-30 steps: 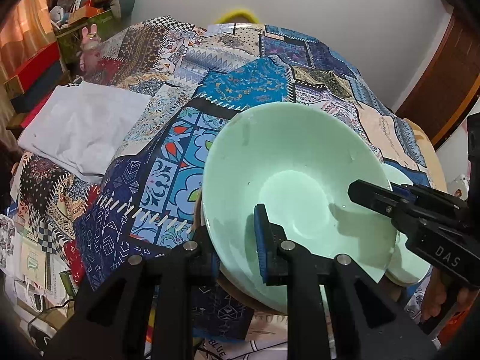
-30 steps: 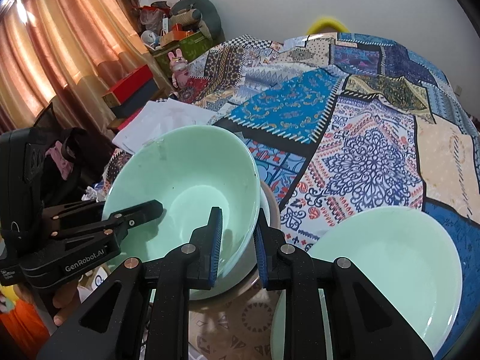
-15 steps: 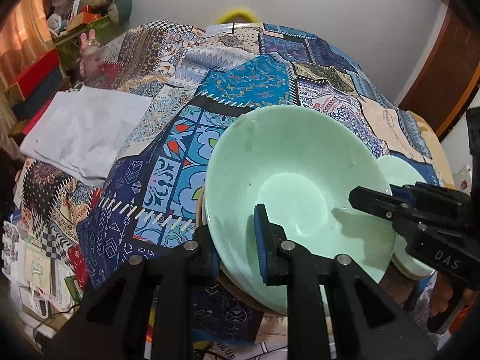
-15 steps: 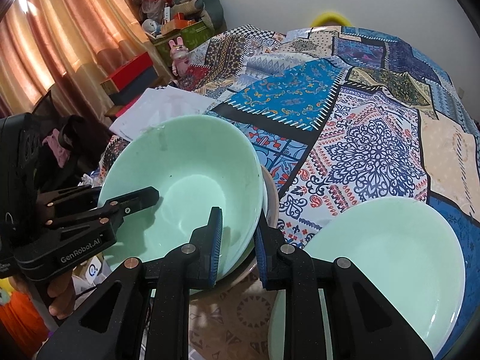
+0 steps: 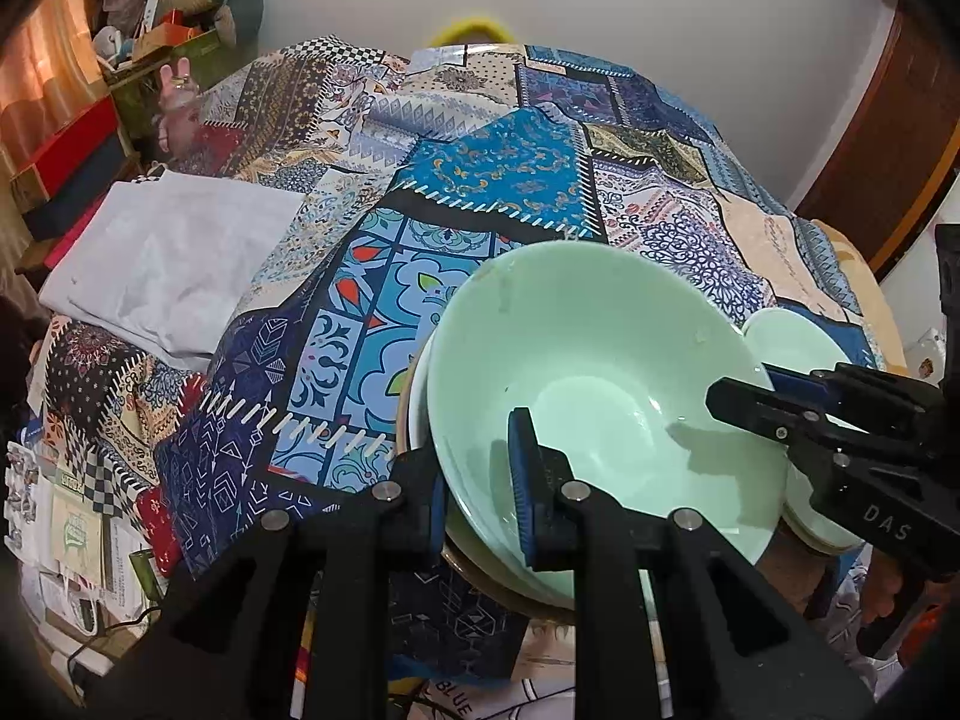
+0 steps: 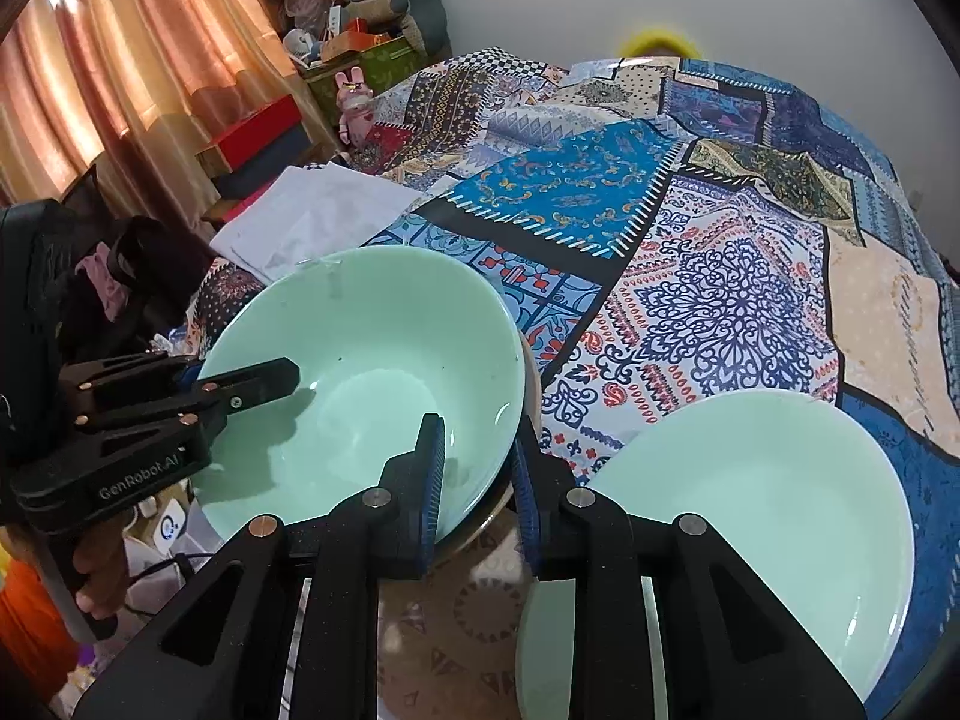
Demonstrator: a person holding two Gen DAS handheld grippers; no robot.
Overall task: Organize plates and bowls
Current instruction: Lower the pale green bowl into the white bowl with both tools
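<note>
We've got the left gripper (image 5: 477,495) pinching the near rim of the pale green glossy bowl (image 5: 600,408), one finger inside, one outside; the right gripper (image 6: 477,480) is clamped on the same bowl's rim from the opposite side. The bowl sits tilted, nested in a stack of similar dishes (image 5: 420,414) at our 6 o'clock on the patchwork tablecloth (image 5: 498,180). Risks: glazed rim slipping out of either pinch, or uneven pull from two grips tipping the stack below. Only the right wrist view shows the wide pale green plate (image 6: 768,504) whole, at 4 o'clock, just beside the stack; the left view catches only its edge, but shows the stack's lower rims better.
</note>
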